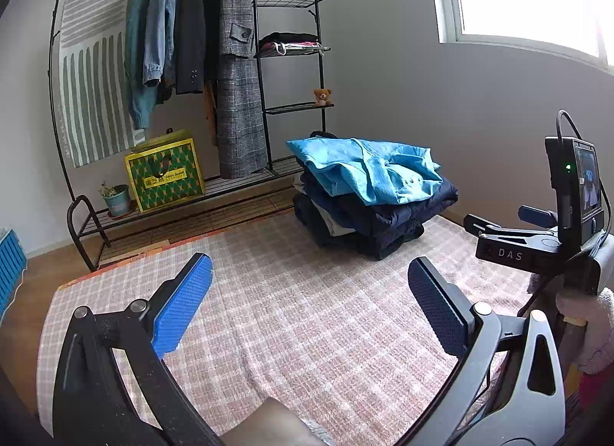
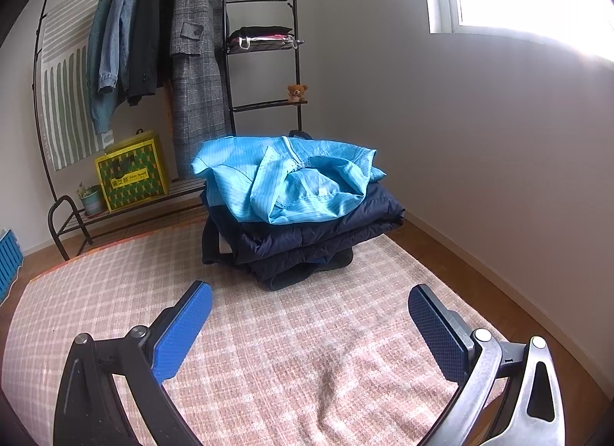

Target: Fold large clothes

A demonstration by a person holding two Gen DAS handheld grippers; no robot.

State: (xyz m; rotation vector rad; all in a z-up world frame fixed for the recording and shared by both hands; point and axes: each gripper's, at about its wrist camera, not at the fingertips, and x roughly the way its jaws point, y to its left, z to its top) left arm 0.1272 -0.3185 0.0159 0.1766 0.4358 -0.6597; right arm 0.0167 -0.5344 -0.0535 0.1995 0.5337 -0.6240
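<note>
My left tongs (image 1: 311,292): spread, empty | my right tongs (image 2: 311,315): spread, empty | blue shirt (image 2: 291,177) tops clothes pile (image 2: 307,238) on checked rug (image 2: 268,350).

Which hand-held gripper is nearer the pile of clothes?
Right, it seems. The right hand-held gripper faces the pile of clothes head-on; the left hand-held gripper sits farther back, left of it.

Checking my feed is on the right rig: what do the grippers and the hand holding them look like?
Both grippers, left and right, have black arms with silver pivot bolts and textured blue pads. From the left view, the right unit's black body reads "DAS", carries a small screen with a green light and a black cable. The hand wears a pale knit glove.
</note>
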